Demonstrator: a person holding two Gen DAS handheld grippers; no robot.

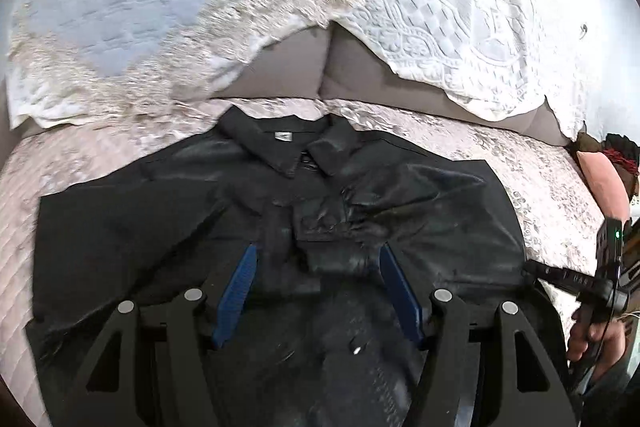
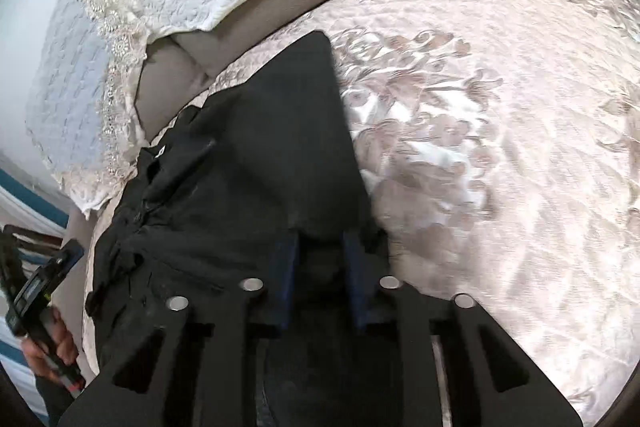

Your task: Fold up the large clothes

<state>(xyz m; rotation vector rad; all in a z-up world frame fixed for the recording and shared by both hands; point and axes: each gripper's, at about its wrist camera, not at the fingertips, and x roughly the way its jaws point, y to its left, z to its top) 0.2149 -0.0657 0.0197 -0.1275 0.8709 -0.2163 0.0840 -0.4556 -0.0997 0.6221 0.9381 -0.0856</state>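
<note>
We saw the black collared shirt (image 1: 280, 211) lying spread on the pink floral bedspread (image 1: 80, 163), collar toward the white quilted pillows (image 1: 460, 39). Our left gripper (image 1: 318, 263) hovered over the shirt's middle with its 2 blue fingers (image 1: 240, 279) apart, gripping nothing. Our right gripper (image 2: 320, 247) had its fingers (image 2: 290, 267) drawn narrow around the shirt's sleeve; whether they pinched the cloth, we could not tell.

pink floral bedspread (image 2: 500, 147), white lace coverlet (image 1: 460, 27)
</note>
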